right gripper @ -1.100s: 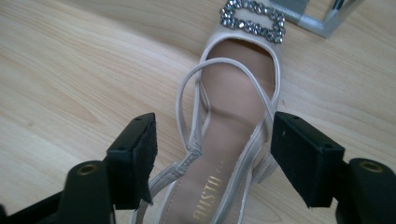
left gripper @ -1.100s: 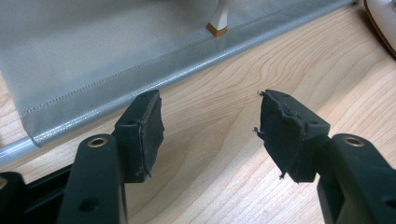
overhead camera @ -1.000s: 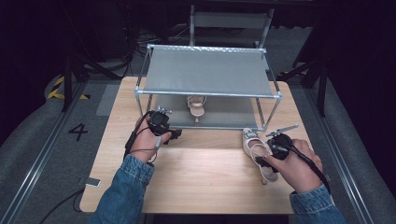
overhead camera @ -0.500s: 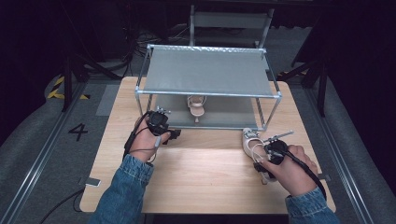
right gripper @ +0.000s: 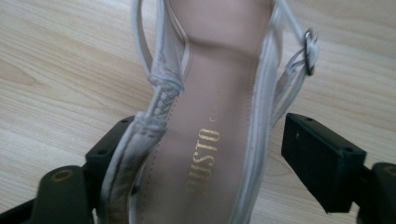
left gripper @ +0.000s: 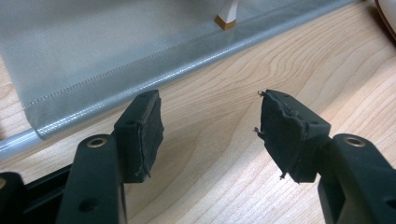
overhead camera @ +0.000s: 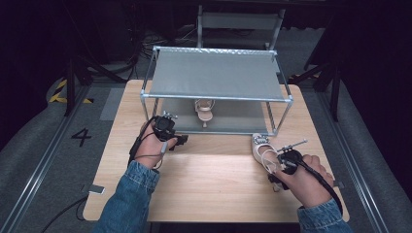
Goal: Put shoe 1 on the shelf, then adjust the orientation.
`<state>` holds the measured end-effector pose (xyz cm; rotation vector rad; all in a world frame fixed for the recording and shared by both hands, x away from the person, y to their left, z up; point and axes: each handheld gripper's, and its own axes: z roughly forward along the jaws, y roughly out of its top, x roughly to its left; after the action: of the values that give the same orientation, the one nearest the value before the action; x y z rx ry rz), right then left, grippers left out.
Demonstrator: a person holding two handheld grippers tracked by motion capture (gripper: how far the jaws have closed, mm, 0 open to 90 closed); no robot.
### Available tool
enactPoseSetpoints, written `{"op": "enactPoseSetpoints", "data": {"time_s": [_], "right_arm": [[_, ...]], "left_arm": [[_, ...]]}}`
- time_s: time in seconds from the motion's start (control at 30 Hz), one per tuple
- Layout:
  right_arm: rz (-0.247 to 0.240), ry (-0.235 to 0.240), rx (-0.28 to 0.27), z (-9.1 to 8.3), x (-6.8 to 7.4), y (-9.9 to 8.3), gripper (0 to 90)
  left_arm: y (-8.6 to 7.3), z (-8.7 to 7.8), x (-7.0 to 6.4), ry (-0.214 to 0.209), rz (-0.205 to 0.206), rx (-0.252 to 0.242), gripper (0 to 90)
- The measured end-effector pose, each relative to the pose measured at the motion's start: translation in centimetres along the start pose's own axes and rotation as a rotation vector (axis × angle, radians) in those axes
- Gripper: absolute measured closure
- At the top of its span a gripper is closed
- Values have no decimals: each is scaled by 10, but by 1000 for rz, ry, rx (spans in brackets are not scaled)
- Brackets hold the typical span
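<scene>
High view: left tool (overhead camera: 167, 130) parked on the desk (overhead camera: 214, 189) right in front of the rack (overhead camera: 216, 77), near its left front leg, nothing in it. Right tool (overhead camera: 284, 162) sitting low over the heel end of the pale sandal (overhead camera: 262, 148), which lies on the desk with its toe pointing away toward the rack's right front leg. Second sandal (overhead camera: 204, 109) up ahead of the left tool and off to its right, on the rack's lower shelf.

Left gripper view: jaws wide apart, bare wood between them, grey shelf fabric (left gripper: 93, 56) just beyond the tips, a tan heel tip (left gripper: 226, 21) resting on it farther out.

Right gripper view: jaws spread, straddling the sandal's heel end; left jaw tucked against the sandal's edge, right jaw clear of it with wood showing in the gap. Gold lettering on the insole (right gripper: 205, 158), buckle (right gripper: 309, 44) farther out to the right. Not clamped yet.
</scene>
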<state>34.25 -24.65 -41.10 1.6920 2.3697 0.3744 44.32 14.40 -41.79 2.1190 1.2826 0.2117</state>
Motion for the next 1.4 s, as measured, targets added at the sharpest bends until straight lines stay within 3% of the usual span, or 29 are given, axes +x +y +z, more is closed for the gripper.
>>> {"op": "enactPoseSetpoints", "data": {"time_s": [0.4, 0.6, 0.77, 0.93, 1.17, 1.4], "right_arm": [[5, 48, 21, 30, -4, 14, 302], [13, 31, 5, 28, -7, 13, 366], [37, 50, -13, 27, -8, 12, 378], [26, 61, -40, 20, -4, 15, 381], [8, 85, -89, 5, 3, 34, 381], [-10, 85, -104, 8, 13, 60, 380]], "left_arm": [[0, 0, 2, -6, -1, 6, 390], [0, 1, 2, -7, -1, 7, 390], [-3, -1, 2, 0, -13, 3, 390], [-6, -6, 7, 14, -21, -1, 390], [-10, -11, 10, 17, -28, -9, 389], [-12, -15, 13, 19, -36, -12, 389]]}}
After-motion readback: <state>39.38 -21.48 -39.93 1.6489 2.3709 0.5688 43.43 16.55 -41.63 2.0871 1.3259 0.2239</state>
